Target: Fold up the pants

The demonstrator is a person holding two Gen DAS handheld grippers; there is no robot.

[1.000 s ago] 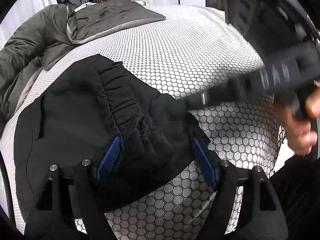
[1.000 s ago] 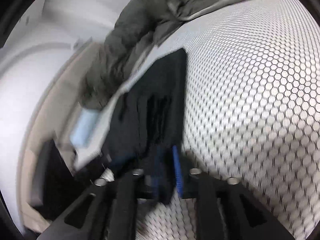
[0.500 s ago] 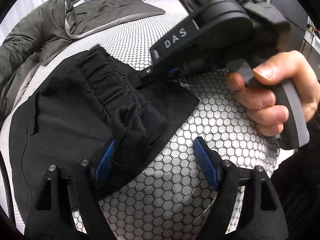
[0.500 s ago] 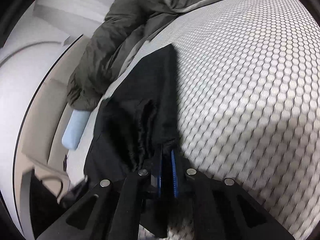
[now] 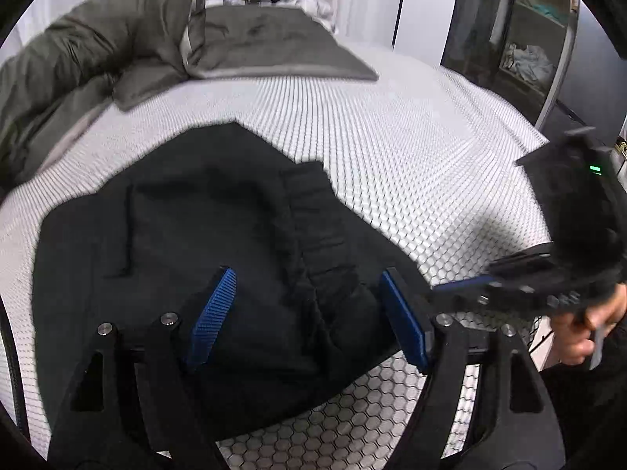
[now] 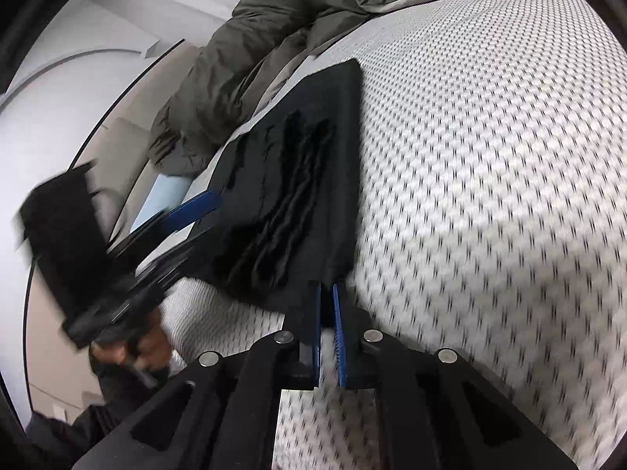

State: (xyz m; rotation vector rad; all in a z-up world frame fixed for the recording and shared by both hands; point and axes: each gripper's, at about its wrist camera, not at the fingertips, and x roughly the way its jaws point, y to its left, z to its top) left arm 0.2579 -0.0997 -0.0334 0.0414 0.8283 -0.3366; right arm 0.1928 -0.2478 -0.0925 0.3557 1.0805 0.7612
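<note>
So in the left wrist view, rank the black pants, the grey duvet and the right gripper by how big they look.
1. black pants
2. grey duvet: close to the pants in spread and farther from the camera, so this order is unsure
3. right gripper: partly cut off at the frame edge

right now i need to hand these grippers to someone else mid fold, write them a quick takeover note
Left gripper: open, pads either side of the gathered waistband, gripping nothing.
Right gripper: shut on the near corner of the black pants.
The pants lie on the white honeycomb mattress, beside the grey duvet, doubled over into a compact shape.
Done: at least one fold appears made.
Left: set down the pinched corner, flatten the bunched waistband and probably fold once more.
</note>
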